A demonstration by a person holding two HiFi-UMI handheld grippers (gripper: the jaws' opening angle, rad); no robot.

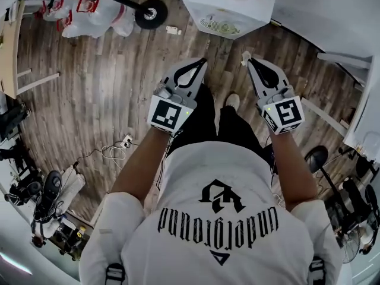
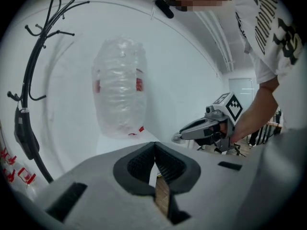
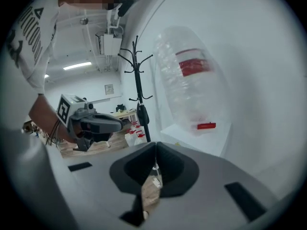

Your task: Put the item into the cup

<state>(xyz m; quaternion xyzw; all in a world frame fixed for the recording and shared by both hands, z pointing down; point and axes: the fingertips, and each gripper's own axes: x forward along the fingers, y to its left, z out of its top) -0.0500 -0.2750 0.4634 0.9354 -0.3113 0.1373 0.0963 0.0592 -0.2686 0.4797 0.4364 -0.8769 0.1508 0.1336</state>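
A: Where do the claws stand?

B: The head view has the left claw (image 1: 202,60) and the right claw (image 1: 249,60) side by side over a wooden floor (image 1: 89,94). Both point to 12 o'clock, at a white water cooler (image 1: 228,8).

A: Gripping anything?

B: No. Each claw's own view shows its jaws closed tip to tip and empty, with only floor showing through the slit behind the tips.

A: What else do those views add?

B: They show the clear bottle (image 2: 120,87) upright on the cooler, and a black coat stand (image 2: 36,61) at 9 o'clock in the left gripper view. Each also sees the other claw: the right one at 3 o'clock, the left one at 9 o'clock.

A: And the cup and the item?

B: I cannot tell, as none of the three views shows them
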